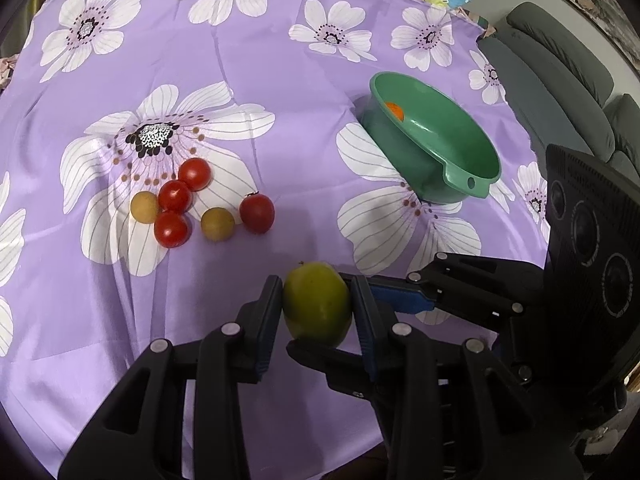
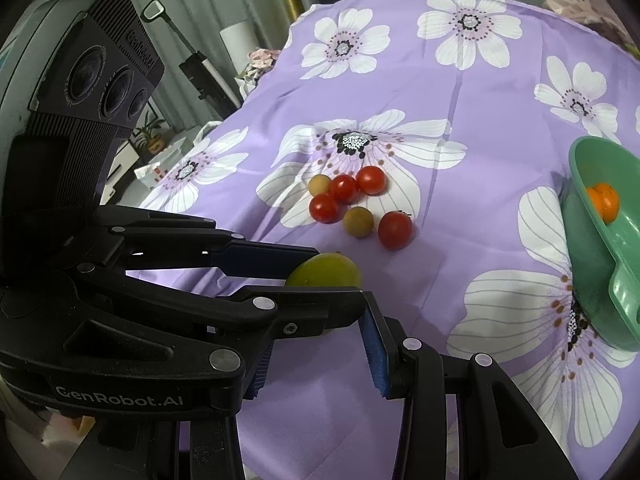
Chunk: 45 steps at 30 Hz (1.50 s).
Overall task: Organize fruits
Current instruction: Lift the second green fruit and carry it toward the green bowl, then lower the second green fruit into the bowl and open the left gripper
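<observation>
Left gripper (image 1: pixel 317 312) clamped on a green fruit (image 1: pixel 317 306) above the purple floral cloth (image 1: pixel 280 60); right gripper (image 2: pixel 320 354) apart, empty. Beyond, loose red tomatoes (image 1: pixel 257 213) and yellow fruits (image 1: pixel 217 223). Tilted green bowl (image 1: pixel 460 168) contains one orange fruit (image 1: pixel 395 110).

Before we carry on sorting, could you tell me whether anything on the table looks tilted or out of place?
Yes: the green bowl sits tilted on the purple floral cloth, with an orange fruit inside against its wall. The loose fruit looks undisturbed.
</observation>
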Each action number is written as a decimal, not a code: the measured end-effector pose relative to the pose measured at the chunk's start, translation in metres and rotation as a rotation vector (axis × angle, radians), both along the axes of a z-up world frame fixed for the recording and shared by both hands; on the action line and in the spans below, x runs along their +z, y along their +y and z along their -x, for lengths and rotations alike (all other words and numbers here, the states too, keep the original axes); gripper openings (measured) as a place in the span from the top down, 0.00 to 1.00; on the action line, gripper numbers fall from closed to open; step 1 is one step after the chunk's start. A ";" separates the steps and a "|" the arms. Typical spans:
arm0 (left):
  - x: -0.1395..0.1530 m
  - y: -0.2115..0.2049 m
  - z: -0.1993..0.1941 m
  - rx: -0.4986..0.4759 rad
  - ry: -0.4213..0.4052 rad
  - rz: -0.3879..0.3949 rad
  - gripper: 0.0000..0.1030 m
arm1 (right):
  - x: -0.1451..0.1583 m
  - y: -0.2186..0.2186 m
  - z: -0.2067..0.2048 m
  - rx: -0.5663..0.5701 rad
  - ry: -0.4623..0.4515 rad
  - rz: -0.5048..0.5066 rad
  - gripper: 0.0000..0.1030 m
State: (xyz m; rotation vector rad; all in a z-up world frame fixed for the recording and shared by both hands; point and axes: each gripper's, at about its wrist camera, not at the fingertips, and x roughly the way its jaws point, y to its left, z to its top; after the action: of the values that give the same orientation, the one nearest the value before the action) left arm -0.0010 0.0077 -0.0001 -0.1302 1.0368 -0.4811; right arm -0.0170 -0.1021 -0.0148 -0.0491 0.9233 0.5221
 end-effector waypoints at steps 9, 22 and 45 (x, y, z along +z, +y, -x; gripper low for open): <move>0.004 -0.008 -0.003 -0.011 -0.016 -0.017 0.67 | 0.005 -0.009 0.001 -0.013 -0.018 -0.016 0.59; 0.013 -0.027 -0.011 -0.046 -0.042 -0.039 0.67 | 0.013 -0.025 0.000 -0.046 -0.051 -0.030 0.59; 0.033 -0.070 -0.029 -0.126 -0.101 -0.076 0.67 | 0.030 -0.065 0.000 -0.128 -0.124 -0.065 0.59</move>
State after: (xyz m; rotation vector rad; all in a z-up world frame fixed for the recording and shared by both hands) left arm 0.0280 -0.0619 0.0333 0.0270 0.9661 -0.5558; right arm -0.0165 -0.1672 0.0157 0.0360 0.7822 0.4246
